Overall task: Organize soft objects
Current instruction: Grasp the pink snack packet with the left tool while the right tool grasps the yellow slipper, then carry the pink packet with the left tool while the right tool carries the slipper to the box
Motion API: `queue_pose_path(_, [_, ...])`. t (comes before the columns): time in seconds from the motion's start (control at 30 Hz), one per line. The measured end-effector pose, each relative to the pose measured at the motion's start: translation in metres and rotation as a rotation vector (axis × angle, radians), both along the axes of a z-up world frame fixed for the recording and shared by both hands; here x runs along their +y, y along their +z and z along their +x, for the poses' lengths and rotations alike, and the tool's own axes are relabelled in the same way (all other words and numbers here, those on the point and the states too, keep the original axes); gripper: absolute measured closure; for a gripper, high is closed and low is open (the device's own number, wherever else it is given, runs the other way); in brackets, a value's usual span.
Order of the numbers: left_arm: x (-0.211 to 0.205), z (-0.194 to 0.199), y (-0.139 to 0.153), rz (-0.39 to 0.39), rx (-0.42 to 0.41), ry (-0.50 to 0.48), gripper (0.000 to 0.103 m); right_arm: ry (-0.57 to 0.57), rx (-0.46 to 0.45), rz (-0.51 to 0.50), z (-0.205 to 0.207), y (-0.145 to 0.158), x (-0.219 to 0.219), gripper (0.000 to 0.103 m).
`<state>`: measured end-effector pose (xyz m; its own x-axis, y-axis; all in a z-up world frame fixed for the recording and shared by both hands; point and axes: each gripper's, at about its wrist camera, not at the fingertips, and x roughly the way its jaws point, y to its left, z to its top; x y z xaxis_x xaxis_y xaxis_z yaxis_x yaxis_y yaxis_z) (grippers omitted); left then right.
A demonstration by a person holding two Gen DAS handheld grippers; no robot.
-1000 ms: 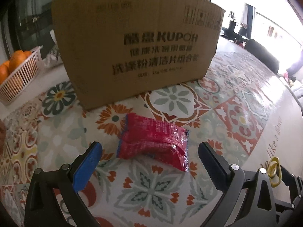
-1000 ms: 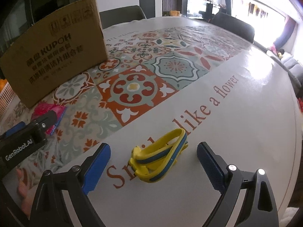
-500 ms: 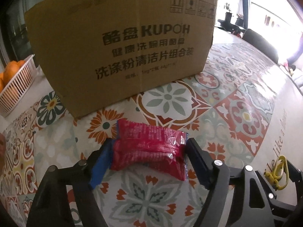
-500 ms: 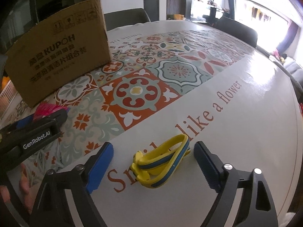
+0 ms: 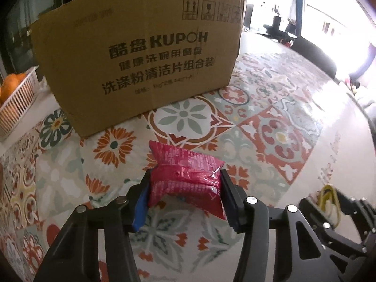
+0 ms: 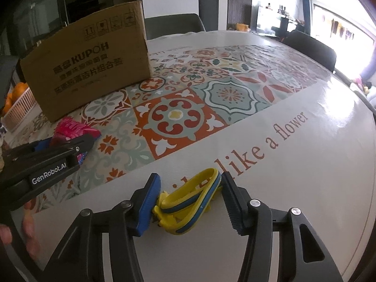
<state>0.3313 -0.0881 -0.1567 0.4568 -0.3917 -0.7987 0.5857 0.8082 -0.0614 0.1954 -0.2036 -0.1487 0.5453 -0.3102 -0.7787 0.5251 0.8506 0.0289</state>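
- A second ago both tools stood spread wide over their targets; now both sets of jaws are closing, so the step has gone from lining up to gripping.
- The left tool [image 5: 185, 195] has drawn in on the red snack packet [image 5: 185, 176]. Its pads press both ends, and the soft wrapper has bunched and bulged upward between them where earlier it lay flat.
- The packet sits on the patterned part of the worktop [image 5: 293, 127], a little in front of the cardboard box [image 5: 141, 68] and apart from it. Whether it has left the surface cannot be told.
- The right tool [image 6: 188, 199] has narrowed around the yellow and blue band [image 6: 188, 199]. The blue pad touches its near end and the black pad meets its far loop, but the loops are barely squashed, so I judge this hold less settled than the left one.
- The band lies on the plain white strip of the worktop near its front edge, over the printed lettering.
- A white basket of oranges [image 5: 14, 98] stands at the worktop's left edge beside the box.
- For the task, both soft items look nearly secured; the likely next move is lifting them toward the box, and the slippery wrapper may slide if squeezed further.
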Motion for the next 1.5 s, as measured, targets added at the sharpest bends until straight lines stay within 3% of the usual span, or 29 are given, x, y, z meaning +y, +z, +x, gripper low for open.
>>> queue_pose_path(0.4, [0.012,-0.039,0.026,-0.014,-0.055,0.086,0.051,0.125,-0.039,0.055,-0.007,0.008,-0.007,0.05])
queue_pose_path(1.03, [0.063,-0.1,0.093,-0.071,-0.107,0.303,0.051,0.292,-0.222,-0.008,-0.04,0.077,0.001,0.05])
queue_pose_path(1.5, [0.076,-0.137,0.136,-0.108,-0.198,0.383,0.051,0.326,-0.349,-0.009,-0.058,0.122,-0.003,0.05])
